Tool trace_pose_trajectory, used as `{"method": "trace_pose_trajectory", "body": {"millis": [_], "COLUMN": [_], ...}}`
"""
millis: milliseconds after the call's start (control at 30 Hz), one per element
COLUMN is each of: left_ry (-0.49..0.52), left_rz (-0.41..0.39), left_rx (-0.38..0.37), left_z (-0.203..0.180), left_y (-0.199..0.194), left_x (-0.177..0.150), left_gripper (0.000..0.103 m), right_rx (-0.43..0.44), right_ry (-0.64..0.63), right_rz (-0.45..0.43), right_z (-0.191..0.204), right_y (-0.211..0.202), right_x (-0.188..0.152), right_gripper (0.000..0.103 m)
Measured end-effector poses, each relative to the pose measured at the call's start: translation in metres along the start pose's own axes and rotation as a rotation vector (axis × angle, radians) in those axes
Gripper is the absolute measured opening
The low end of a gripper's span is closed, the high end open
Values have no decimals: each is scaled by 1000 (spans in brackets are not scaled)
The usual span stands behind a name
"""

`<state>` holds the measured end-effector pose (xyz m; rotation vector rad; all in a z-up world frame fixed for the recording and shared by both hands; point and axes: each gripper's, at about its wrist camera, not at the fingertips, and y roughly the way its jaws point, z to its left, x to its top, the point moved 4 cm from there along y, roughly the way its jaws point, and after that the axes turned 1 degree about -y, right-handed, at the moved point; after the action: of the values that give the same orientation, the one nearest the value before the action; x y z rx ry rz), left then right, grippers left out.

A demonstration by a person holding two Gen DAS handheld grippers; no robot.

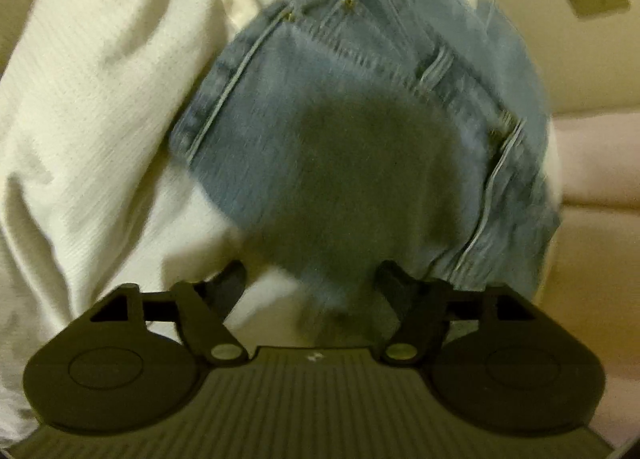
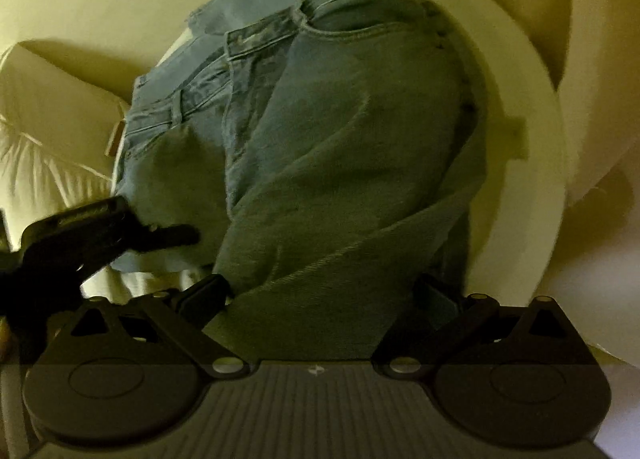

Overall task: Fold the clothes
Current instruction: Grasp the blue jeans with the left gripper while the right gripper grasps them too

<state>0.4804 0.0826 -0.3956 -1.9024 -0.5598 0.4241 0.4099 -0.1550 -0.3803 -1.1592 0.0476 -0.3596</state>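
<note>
The jeans (image 2: 340, 131) lie bunched on the round white surface (image 2: 532, 107), waistband at its far side, one layer lapped over another. The right gripper (image 2: 320, 291) has its fingers spread around a denim fold, seemingly to pinch or release it. The left gripper (image 1: 312, 275), also spread-fingered, hovers at the jeans' near edge, just beside a cream cloth (image 1: 100, 79).

Blue jeans (image 2: 344, 147) lie bunched on a round white bench (image 2: 532, 131); the right claw (image 2: 320, 295) straddles denim at six o'clock.
</note>
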Motion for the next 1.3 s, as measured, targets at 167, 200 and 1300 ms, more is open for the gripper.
{"method": "trace_pose_trajectory", "body": {"millis": [167,200,1300], "left_ry": [-9,-11,450], "left_rz": [-13,-15,-704], "left_rx": [-57,-68,-282], "left_z": [-5,-6,-127], "left_y": [-2,-2,-297], "left_x": [9,11,15], "left_gripper": [43,43,7], "right_rx": [-4,-3,450], "right_ry": [-54,-57,-478], "right_rz": [-28,-35,-757], "right_z": [8,9,152], "right_y": [-2,-5,-300], "right_x": [3,4,95], "right_gripper": [77,74,25]}}
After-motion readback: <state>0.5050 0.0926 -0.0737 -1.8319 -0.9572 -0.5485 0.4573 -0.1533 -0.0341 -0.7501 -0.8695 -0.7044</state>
